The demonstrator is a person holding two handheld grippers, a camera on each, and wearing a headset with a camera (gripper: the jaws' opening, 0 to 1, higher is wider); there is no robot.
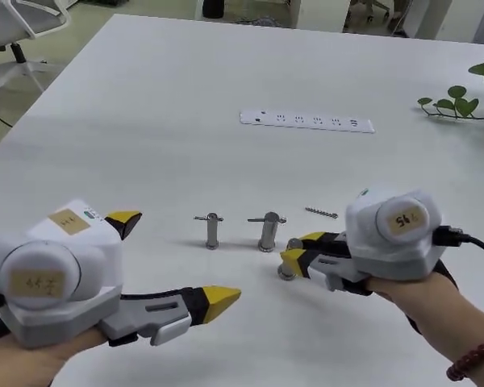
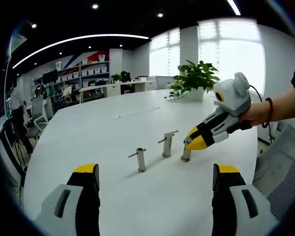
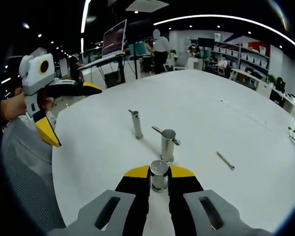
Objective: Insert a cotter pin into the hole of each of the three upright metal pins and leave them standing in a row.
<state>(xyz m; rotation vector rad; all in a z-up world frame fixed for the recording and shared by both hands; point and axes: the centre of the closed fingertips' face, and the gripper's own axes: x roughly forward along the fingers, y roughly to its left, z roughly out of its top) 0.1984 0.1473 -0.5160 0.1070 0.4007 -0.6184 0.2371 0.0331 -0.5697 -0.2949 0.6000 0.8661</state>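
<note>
Three short upright metal pins stand in a row on the white table (image 1: 145, 121). The left pin (image 1: 212, 230) and the middle pin (image 1: 268, 231) each have a cotter pin through the top. My right gripper (image 1: 298, 248) is shut on the third pin (image 1: 287, 271), held upright between its yellow tips (image 3: 159, 173) with the pin's head (image 3: 159, 168) showing. A loose cotter pin (image 1: 321, 213) lies on the table just behind it (image 3: 225, 161). My left gripper (image 1: 173, 256) is open and holds nothing, hovering in front of the row (image 2: 157, 172).
A white power strip (image 1: 306, 120) lies further back on the table. Plant leaves (image 1: 466, 101) reach in at the right edge. An office chair (image 1: 20, 24) stands off the table's far left corner.
</note>
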